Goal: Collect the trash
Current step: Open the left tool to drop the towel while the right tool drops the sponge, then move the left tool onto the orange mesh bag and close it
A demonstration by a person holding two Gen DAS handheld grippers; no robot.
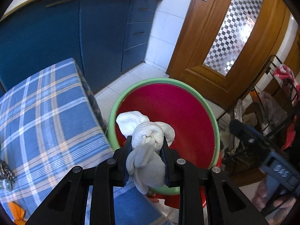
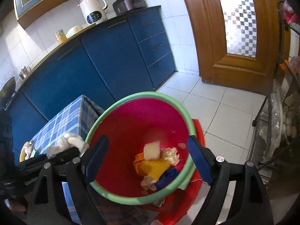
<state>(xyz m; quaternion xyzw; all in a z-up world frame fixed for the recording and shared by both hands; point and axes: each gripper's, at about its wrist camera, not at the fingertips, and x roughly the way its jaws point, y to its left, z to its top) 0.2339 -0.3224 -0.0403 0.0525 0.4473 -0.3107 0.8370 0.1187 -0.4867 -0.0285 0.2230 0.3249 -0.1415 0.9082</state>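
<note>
Looking through the left wrist view first, the left gripper (image 1: pixel 146 146) has its jaws narrow and clamped on a crumpled white cloth (image 1: pixel 145 140), which bulges out ahead of the pads and hangs in a fold below them. Straight ahead of and under that wad lies the red bin (image 1: pixel 178 108) with its green rim (image 1: pixel 120 101); the front of the cloth already overlaps the near part of the opening, while the hanging fold sits over the near rim. To the left, touching or just beside the bin, is the counter (image 1: pixel 46 103) under a blue plaid cover. At the right edge the right gripper's blue body shows, blurred, near the bin's far side. My reading is that the drop turns on this: the cloth lies over the near edge and not over the middle, so a little more reach forward would make it fall cleanly inside

Turning to the right wrist view, the right gripper (image 2: pixel 146 161) stands with jaws wide and nothing between the pads; they frame the bin's opening from above. Down in the bin (image 2: pixel 131 116) are a pale sponge-like piece (image 2: pixel 152 149), a yellow waffle cloth (image 2: pixel 153 166), crumpled paper (image 2: pixel 171 155) and a dark blue scrap (image 2: pixel 168 176). The pale piece looks blurred, perhaps mid-fall. At the left, the left gripper with its white cloth (image 2: pixel 69 144) sits just beside the green rim (image 2: pixel 142 94), outside or at its edge from this angle. The left hand is plainly the nearer one to the coming release; the right is empty and free for another pick
</note>
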